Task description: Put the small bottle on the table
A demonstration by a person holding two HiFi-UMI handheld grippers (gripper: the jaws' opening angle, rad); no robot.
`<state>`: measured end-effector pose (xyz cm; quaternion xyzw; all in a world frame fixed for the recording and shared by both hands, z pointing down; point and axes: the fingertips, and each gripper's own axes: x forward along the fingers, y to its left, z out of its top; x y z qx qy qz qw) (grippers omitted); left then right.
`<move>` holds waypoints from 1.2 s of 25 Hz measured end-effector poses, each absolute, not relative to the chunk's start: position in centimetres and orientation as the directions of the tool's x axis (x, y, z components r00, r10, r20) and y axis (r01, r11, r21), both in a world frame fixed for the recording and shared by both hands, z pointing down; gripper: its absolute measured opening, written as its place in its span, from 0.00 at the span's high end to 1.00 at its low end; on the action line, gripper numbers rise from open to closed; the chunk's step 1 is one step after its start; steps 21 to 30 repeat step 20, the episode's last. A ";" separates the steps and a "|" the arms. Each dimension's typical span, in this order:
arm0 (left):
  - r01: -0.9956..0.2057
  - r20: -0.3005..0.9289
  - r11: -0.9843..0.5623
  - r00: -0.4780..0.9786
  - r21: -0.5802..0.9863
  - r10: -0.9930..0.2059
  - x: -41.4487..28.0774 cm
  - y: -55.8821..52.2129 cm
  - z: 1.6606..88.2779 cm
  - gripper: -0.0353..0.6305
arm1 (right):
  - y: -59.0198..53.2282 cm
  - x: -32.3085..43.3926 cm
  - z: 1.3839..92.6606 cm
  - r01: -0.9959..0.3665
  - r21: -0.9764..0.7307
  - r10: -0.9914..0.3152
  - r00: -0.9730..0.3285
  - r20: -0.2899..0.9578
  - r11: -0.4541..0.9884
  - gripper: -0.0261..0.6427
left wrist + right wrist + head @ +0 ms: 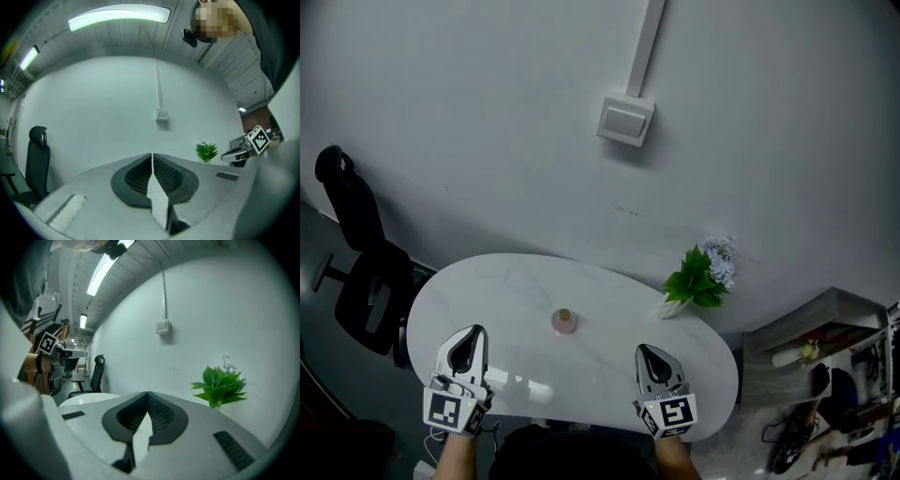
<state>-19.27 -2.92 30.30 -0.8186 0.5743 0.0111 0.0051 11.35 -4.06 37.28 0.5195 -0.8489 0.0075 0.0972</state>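
A small pinkish bottle (564, 322) with a brown cap stands upright near the middle of the white oval table (516, 291). My left gripper (467, 345) hovers over the table's near left edge, shut and empty, well left of the bottle. My right gripper (650, 356) is held over the near right edge, also shut with nothing in it. In the left gripper view the jaws (152, 157) meet tip to tip; the same shows in the right gripper view (148, 394). The bottle is hidden in both gripper views.
A green plant with pale blue flowers (703, 277) stands at the table's far right by the wall. A black office chair (358, 253) is to the left. A wall switch (625, 120) is above. Cluttered shelving (825, 375) stands at the right.
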 end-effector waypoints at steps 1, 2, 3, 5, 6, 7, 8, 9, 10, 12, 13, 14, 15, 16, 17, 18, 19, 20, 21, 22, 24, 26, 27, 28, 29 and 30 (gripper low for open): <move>-0.940 -0.024 -0.342 0.341 0.006 -0.940 -19.2 -2.9 30.3 0.93 | -4.0 11.3 37.2 -0.883 0.089 -0.880 -0.442 0.172 0.461 0.95; -0.939 -0.022 -0.342 0.342 0.009 -0.939 -19.1 -2.9 30.4 0.93 | -4.0 11.3 37.2 -0.883 0.089 -0.880 -0.442 0.172 0.461 0.95; -0.939 -0.021 -0.343 0.343 0.012 -0.939 -19.1 -2.9 30.5 0.93 | -3.9 11.3 37.3 -0.883 0.089 -0.880 -0.442 0.174 0.461 0.95; -0.939 -0.021 -0.344 0.344 0.014 -0.939 -19.0 -2.9 30.6 0.93 | -3.9 11.4 37.4 -0.883 0.088 -0.880 -0.441 0.177 0.460 0.95; -0.938 -0.020 -0.345 0.345 0.014 -0.938 -19.0 -2.8 30.6 0.93 | -3.8 11.4 37.4 -0.884 0.088 -0.880 -0.440 0.178 0.460 0.95; -0.939 -0.020 -0.345 0.345 0.015 -0.939 -19.0 -2.8 30.7 0.93 | -3.8 11.4 37.4 -0.884 0.088 -0.880 -0.440 0.179 0.459 0.95; -0.939 -0.018 -0.344 0.344 0.015 -0.939 -19.0 -2.8 30.8 0.93 | -3.8 11.4 37.4 -0.884 0.089 -0.881 -0.439 0.178 0.459 0.95; -0.939 -0.017 -0.343 0.343 0.016 -0.939 -19.0 -2.8 30.8 0.93 | -3.9 11.4 37.4 -0.884 0.089 -0.881 -0.439 0.177 0.458 0.95; -0.939 -0.016 -0.342 0.342 0.017 -0.939 -19.1 -2.8 30.9 0.93 | -3.9 11.4 37.4 -0.884 0.090 -0.881 -0.439 0.176 0.459 0.95; -0.940 -0.016 -0.342 0.341 0.019 -0.940 -19.0 -2.8 30.9 0.93 | -3.8 11.3 37.4 -0.883 0.088 -0.879 -0.442 0.176 0.461 0.95; -0.939 -0.016 -0.342 0.342 0.018 -0.939 -19.0 -2.8 30.9 0.93 | -3.9 11.3 37.4 -0.882 0.086 -0.879 -0.444 0.175 0.462 0.95; -0.939 -0.016 -0.344 0.344 0.015 -0.939 -19.0 -2.9 30.9 0.93 | -3.9 11.3 37.4 -0.882 0.083 -0.878 -0.445 0.174 0.463 0.95; -0.938 -0.017 -0.347 0.347 0.010 -0.938 -19.0 -2.9 30.9 0.93 | -3.9 11.3 37.4 -0.882 0.082 -0.878 -0.446 0.174 0.464 0.95; -0.937 -0.017 -0.349 0.348 0.004 -0.937 -19.0 -3.0 30.9 0.93 | -4.0 11.3 37.4 -0.882 0.081 -0.878 -0.447 0.173 0.465 0.95; -0.937 -0.016 -0.348 0.348 0.003 -0.937 -19.0 -3.0 31.0 0.93 | -4.0 11.3 37.4 -0.882 0.080 -0.878 -0.447 0.173 0.465 0.95; -0.938 -0.012 -0.347 0.347 0.007 -0.938 -19.0 -2.9 31.1 0.93 | -4.0 11.3 37.4 -0.882 0.079 -0.878 -0.447 0.173 0.465 0.95; -0.939 -0.007 -0.345 0.345 0.013 -0.939 -19.0 -2.9 31.2 0.93 | -4.0 11.3 37.4 -0.882 0.078 -0.877 -0.448 0.173 0.465 0.95; -0.939 -0.003 -0.343 0.343 0.020 -0.939 -19.0 -2.9 31.3 0.93 | -4.0 11.2 37.4 -0.882 0.078 -0.877 -0.448 0.172 0.465 0.95; -0.939 -0.003 -0.343 0.343 0.020 -0.939 -19.0 -2.9 31.3 0.93 | -4.0 11.2 37.4 -0.882 0.078 -0.877 -0.448 0.172 0.465 0.95; -0.939 -0.003 -0.343 0.343 0.020 -0.939 -19.0 -2.9 31.3 0.93 | -4.0 11.2 37.4 -0.882 0.078 -0.877 -0.448 0.172 0.465 0.95; -0.939 -0.003 -0.343 0.343 0.020 -0.939 -19.0 -2.9 31.3 0.93 | -4.0 11.2 37.4 -0.882 0.078 -0.877 -0.448 0.172 0.465 0.95; -0.939 -0.003 -0.343 0.343 0.020 -0.939 -19.0 -2.9 31.3 0.93 | -4.0 11.2 37.4 -0.882 0.078 -0.877 -0.448 0.172 0.465 0.95; -0.939 -0.003 -0.343 0.343 0.020 -0.939 -19.0 -2.9 31.3 0.93 | -4.0 11.2 37.4 -0.882 0.078 -0.877 -0.448 0.172 0.465 0.95; -0.939 -0.003 -0.343 0.343 0.020 -0.939 -19.0 -2.9 31.3 0.93 | -4.0 11.2 37.4 -0.882 0.078 -0.877 -0.448 0.172 0.465 0.95; -0.939 -0.003 -0.343 0.343 0.020 -0.939 -19.0 -2.9 31.3 0.93 | -4.0 11.2 37.4 -0.882 0.078 -0.877 -0.448 0.172 0.465 0.95; -0.939 -0.003 -0.343 0.343 0.020 -0.939 -19.0 -2.9 31.3 0.93 | -4.0 11.2 37.4 -0.882 0.078 -0.877 -0.448 0.172 0.465 0.95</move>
